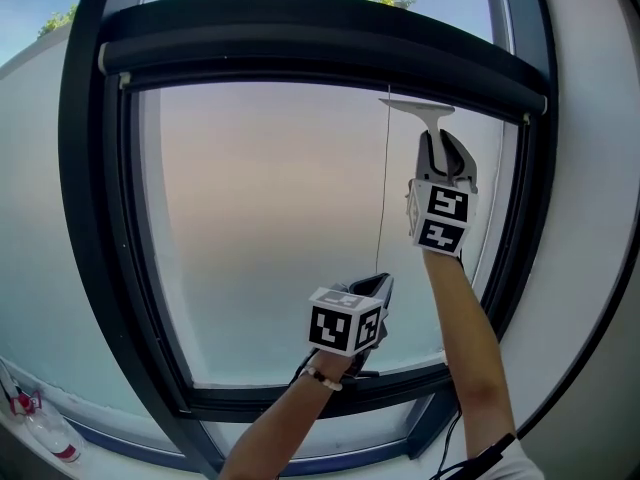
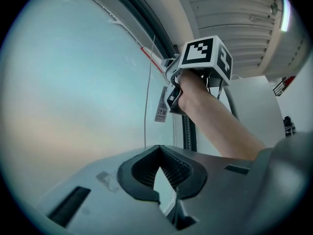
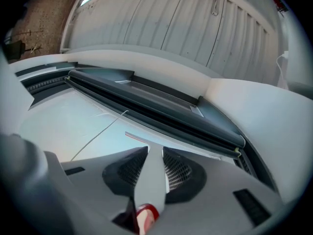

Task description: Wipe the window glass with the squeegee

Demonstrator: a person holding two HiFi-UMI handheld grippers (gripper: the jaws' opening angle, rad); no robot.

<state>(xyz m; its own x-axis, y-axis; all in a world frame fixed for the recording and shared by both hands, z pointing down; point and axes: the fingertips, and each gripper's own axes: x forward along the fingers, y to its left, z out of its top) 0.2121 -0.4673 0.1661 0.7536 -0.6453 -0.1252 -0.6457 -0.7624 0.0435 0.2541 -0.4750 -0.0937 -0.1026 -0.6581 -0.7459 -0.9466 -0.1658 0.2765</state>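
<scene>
**Head view: squeegee held high on the pane, other tool idle below**

The right gripper (image 1: 440,146) is raised near the upper right corner of the window glass (image 1: 270,228). Its jaws are clamped on the pale handle of the squeegee (image 1: 425,113), which sticks straight out beyond the fingertips. The blade lies crosswise at the far end, just under the dark housing (image 1: 320,38) that runs along the top of the window. In the right gripper view the handle fills the gap between the two ribbed pads and the blade sits at the glass's top edge. Whether it is actually pressing on the pane, I can't tell.

The left gripper (image 1: 378,286) is lower down and to the left of the right one, pointing at the glass. Its own view shows the jaw tips meeting with nothing between them.

A thin cord (image 1: 386,188) hangs down the pane, just left of the squeegee, towards the left gripper's tips. Ahead of and above the left jaws, a small printed tag (image 2: 161,104) dangles under the hand that holds the right gripper.
</scene>
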